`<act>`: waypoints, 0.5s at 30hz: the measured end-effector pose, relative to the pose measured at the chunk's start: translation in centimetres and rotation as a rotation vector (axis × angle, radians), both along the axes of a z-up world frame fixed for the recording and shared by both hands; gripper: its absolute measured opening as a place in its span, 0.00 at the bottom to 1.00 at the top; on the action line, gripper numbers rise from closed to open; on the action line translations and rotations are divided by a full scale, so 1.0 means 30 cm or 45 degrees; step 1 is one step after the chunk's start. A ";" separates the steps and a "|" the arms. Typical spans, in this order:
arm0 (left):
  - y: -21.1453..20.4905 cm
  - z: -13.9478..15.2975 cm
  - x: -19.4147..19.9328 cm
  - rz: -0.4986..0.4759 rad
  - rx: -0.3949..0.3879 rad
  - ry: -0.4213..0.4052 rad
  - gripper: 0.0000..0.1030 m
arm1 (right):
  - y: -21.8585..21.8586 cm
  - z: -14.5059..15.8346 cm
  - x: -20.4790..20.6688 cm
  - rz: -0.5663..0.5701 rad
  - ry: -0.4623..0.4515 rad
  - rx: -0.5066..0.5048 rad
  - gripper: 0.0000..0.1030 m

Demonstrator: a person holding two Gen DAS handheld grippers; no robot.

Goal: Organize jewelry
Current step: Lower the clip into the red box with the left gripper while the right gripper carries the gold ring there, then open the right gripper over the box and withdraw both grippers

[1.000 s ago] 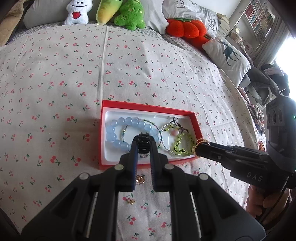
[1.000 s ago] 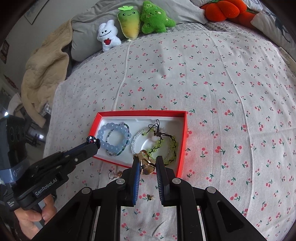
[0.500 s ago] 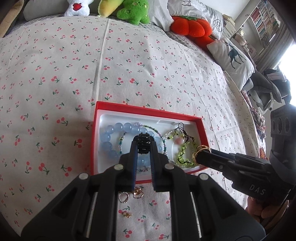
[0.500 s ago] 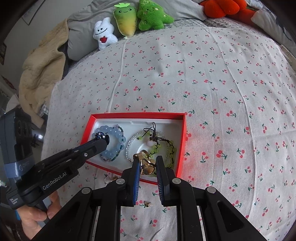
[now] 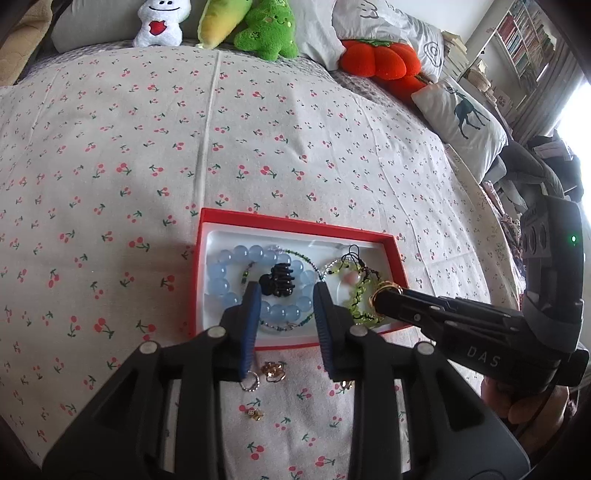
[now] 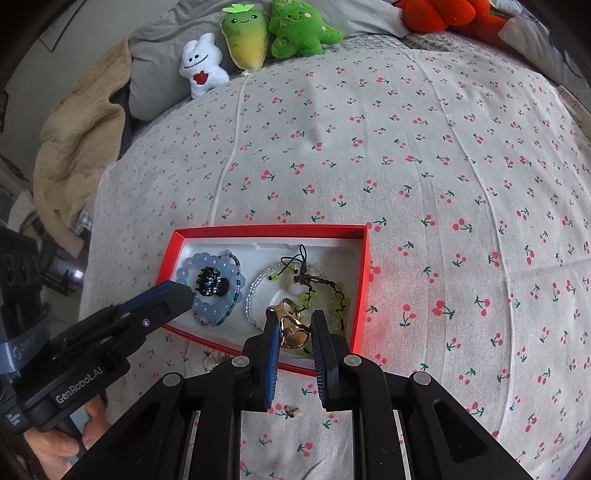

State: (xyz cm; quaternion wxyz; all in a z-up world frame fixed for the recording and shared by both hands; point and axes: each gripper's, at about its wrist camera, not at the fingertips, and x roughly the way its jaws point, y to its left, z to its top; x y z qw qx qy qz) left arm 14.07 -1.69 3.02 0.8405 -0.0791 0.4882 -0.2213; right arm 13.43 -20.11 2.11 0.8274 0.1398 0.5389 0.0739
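Note:
A red box (image 5: 295, 221) with a white inside lies on the cherry-print sheet. It holds a blue bead bracelet (image 5: 221, 273), a green bead bracelet (image 5: 356, 295) and thin beaded strands. A black claw clip (image 5: 277, 282) rests on the blue bracelet, free of the pads. My left gripper (image 5: 286, 291) hovers just above it, its jaws opening. My right gripper (image 6: 294, 321) is shut on a gold ring (image 6: 290, 326) over the box's (image 6: 269, 229) near right part, above the green bracelet (image 6: 340, 299). From the right wrist, the clip (image 6: 211, 282) shows beside the left gripper (image 6: 181, 291).
On the sheet in front of the box lie a silver ring (image 5: 251, 382), a gold earring (image 5: 274, 369) and a small stud (image 5: 254, 413). Plush toys (image 5: 266, 33) and pillows (image 5: 461, 114) line the far side; a beige blanket (image 6: 81, 140) is heaped at the left.
My left gripper's jaws have spread and the black clip has left them, now lying on the blue bracelet. The right gripper keeps the gold ring over the box.

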 end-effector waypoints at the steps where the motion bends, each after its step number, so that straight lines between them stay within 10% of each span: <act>1: 0.004 0.008 -0.009 0.001 0.010 -0.009 0.34 | 0.001 -0.002 0.004 -0.001 0.000 -0.001 0.16; 15: 0.080 0.007 -0.072 0.065 0.109 0.000 0.57 | 0.066 -0.012 0.045 0.027 -0.013 -0.048 0.17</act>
